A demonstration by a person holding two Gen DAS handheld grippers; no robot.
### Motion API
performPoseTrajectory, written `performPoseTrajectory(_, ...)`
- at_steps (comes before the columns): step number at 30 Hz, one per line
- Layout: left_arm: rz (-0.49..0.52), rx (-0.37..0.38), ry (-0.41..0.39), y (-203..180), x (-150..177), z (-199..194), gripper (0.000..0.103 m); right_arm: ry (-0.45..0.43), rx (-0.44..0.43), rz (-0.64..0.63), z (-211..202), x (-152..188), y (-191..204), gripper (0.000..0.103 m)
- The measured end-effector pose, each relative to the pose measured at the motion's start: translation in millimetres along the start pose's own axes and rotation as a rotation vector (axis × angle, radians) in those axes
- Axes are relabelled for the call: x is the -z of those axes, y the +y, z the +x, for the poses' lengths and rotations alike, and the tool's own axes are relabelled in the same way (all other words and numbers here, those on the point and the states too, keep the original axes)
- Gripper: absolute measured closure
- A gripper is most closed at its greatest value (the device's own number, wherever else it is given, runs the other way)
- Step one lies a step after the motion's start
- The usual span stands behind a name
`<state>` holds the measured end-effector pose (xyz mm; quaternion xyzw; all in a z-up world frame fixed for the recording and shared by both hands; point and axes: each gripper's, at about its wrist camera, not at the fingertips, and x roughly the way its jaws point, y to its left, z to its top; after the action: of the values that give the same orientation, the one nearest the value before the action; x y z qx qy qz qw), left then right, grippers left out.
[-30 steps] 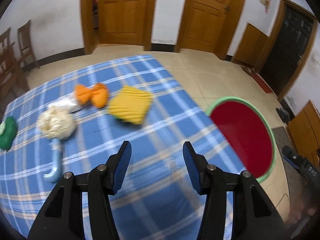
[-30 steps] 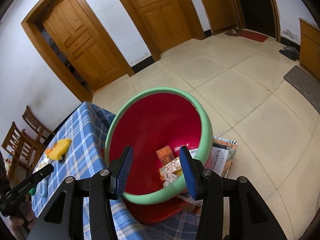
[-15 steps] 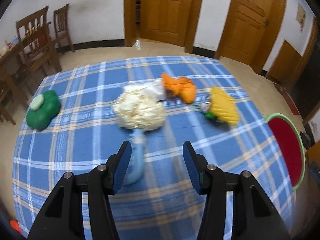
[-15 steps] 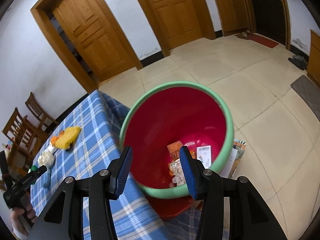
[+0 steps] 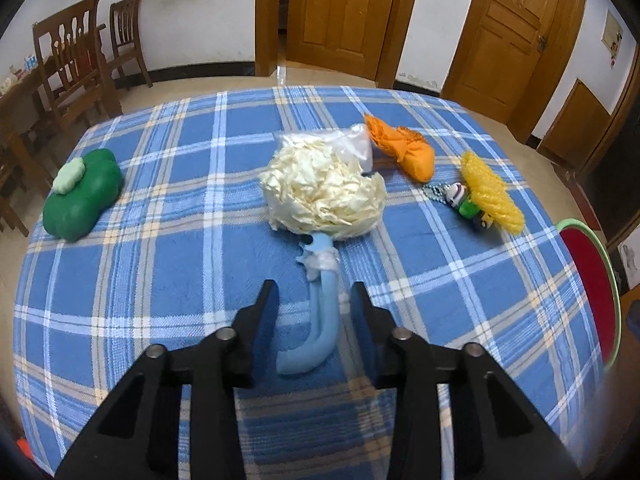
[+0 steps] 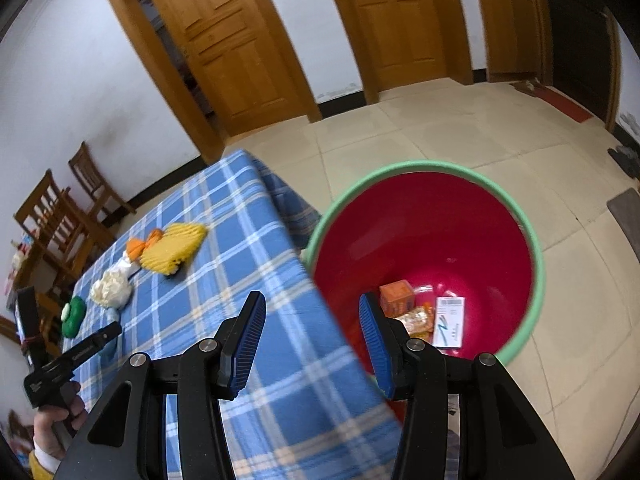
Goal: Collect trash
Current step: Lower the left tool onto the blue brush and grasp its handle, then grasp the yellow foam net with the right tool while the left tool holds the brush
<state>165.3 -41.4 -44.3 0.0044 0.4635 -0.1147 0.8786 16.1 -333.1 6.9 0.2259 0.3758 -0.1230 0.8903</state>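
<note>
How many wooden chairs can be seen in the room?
2, from the left wrist view: one chair at the far left beside a wooden table, another chair behind it by the wall. More may be hidden.

In the left wrist view the red bin (image 5: 588, 280) is cut off by the right edge, and a small figurine (image 5: 464, 200) lies partly under the yellow foam net (image 5: 490, 192). In the right wrist view the table's near corner (image 6: 344, 380) blurs, and the bin's snack wrappers (image 6: 418, 318) are perhaps too small to read.

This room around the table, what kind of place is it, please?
Probably a room in a home: wooden doors, wooden chairs, a tiled floor, and a table under a blue checked cloth.
</note>
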Motion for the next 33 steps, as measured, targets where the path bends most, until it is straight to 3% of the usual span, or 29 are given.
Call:
performPoseTrajectory(4,0.008,0.012,-0.004,3.4,-0.1,-0.2,0.088,0.018,-0.014,-0.033,7.6,-0.5,16.2,0.053)
performPoseTrajectory(7,0.001,0.03,-0.005,5.8,0.1,-1.5,0.093,0.033,-0.024,-0.054,15.3,-1.8,28.8,0.053)
performPoseTrajectory(15,-0.054,0.067,-0.052,16.9,-1.3,-22.7,0.093,0.062,-0.059,-0.13,34.1,-7.9,64.5,0.053)
performPoseTrajectory(23,-0.118,0.045,-0.111,37.1,-7.8,-39.6,0.093,0.093,-0.099,-0.231,62.7,-14.9,108.9,0.053)
performPoseTrajectory(33,-0.168,0.045,-0.101,51.0,-6.3,-31.7,0.093,0.146,-0.101,-0.371,121.4,-22.4,159.1,0.053)
